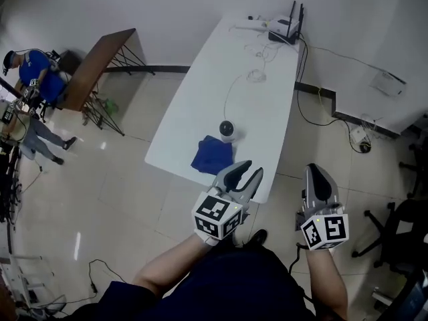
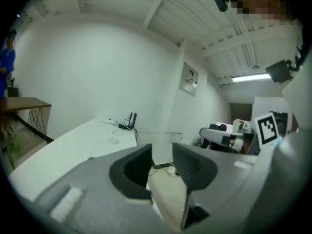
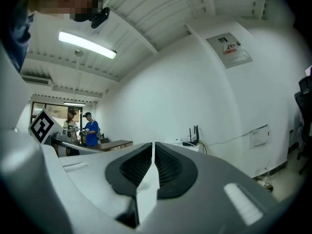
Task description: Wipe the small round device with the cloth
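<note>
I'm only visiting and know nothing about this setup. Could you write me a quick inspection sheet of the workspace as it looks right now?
Surface: white table, mostly bare.
Job's things: blue cloth lies crumpled near the table's near edge; small round device stands right beside it.
Clutter: router with antennas at the far end.
Tools: left tool open, nothing between its jaws; right tool shut, empty; neither touches the cloth or device.
Cables: thin white cable loops along the table; black cable trails on the floor at right.
Surroundings: wooden table and people in blue at left; office chair at right.
</note>
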`<state>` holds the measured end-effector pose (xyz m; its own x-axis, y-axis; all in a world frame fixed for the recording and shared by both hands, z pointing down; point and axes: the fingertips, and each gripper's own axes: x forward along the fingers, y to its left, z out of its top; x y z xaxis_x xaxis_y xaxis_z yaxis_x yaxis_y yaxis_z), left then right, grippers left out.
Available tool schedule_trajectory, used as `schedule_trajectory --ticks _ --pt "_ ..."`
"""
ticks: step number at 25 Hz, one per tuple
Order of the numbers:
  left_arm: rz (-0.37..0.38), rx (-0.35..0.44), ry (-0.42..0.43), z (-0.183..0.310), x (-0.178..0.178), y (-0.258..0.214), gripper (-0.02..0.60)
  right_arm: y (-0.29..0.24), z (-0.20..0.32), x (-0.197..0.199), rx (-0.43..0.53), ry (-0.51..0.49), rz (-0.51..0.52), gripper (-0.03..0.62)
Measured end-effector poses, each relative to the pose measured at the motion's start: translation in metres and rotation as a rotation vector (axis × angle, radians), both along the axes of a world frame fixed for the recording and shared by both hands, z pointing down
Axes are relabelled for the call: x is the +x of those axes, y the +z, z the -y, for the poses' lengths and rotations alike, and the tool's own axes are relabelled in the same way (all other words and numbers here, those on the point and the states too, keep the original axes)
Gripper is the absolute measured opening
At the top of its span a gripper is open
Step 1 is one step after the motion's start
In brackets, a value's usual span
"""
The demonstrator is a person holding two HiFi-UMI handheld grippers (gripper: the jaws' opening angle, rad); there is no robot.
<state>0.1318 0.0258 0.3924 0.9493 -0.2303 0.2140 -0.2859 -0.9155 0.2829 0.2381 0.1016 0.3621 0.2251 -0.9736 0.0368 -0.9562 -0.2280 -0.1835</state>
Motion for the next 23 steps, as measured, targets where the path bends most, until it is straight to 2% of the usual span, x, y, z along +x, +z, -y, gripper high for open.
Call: schedule_trajectory --ticks 8,14,20,23 --pt "-0.016 0.077 0.064 -0.004 -0.001 -0.008 0.132 -0.003 0.005 -0.02 -0.019 0.055 -0.022 0.026" --pt "-0.033 0.087 0.099 0.003 -0.002 -0.011 0.123 -0.002 0.008 -0.031 -0.027 0.086 -0.046 0.025" --pt "-0.046 0.093 0.13 -0.006 0.008 -0.008 0.123 -0.002 -0.004 -0.026 -0.05 0.11 -0.061 0.025" --pt "-0.06 0.126 0.142 -0.007 0.014 -0.008 0.123 -0.005 -0.011 -0.02 -0.059 0.142 -0.072 0.023"
